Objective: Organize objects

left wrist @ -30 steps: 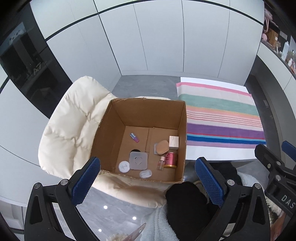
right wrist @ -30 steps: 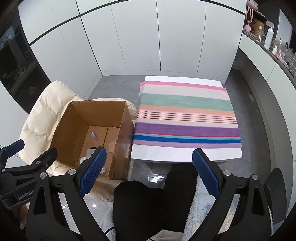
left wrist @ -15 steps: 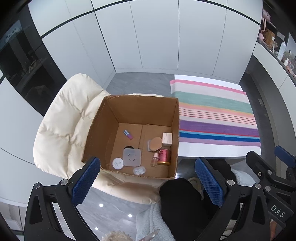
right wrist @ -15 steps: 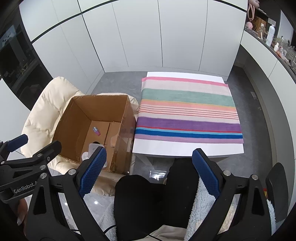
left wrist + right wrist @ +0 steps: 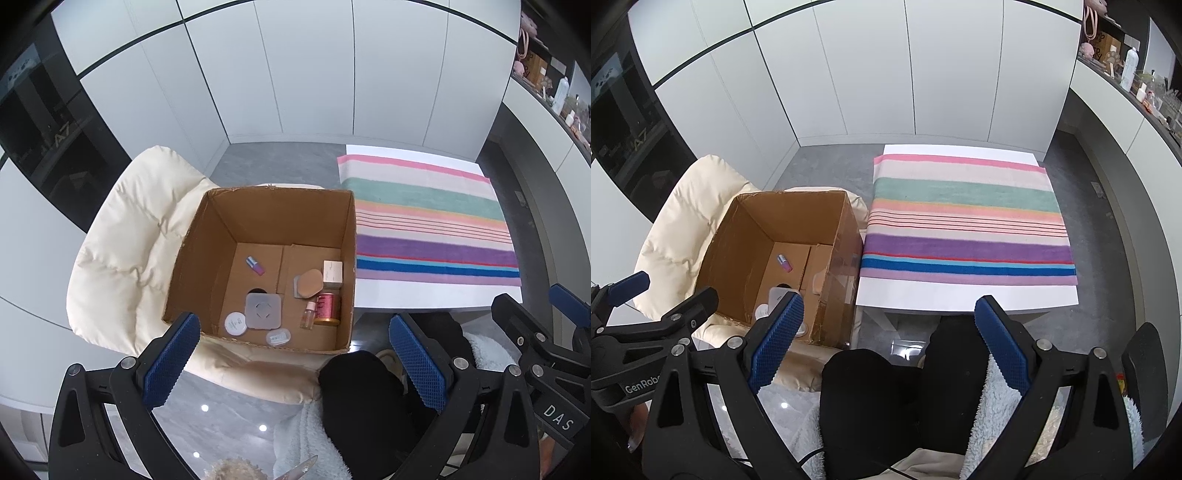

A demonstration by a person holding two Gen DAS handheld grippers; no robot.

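Cardboard box [image 5: 280,218] lies beyond left fingers [image 5: 173,363].

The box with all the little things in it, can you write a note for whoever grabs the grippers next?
Left hand-held gripper: open, empty, above the near edge of the cardboard box.
Right hand-held gripper: open, empty, above the person's lap, facing the striped cloth on the white table.
Box sits on the cream chair. Inside: purple bottle, grey square case, white round jar, red can, beige cube box, other small items.
Done: nothing on the cloth.
Left: probably lifting items out and arranging them.
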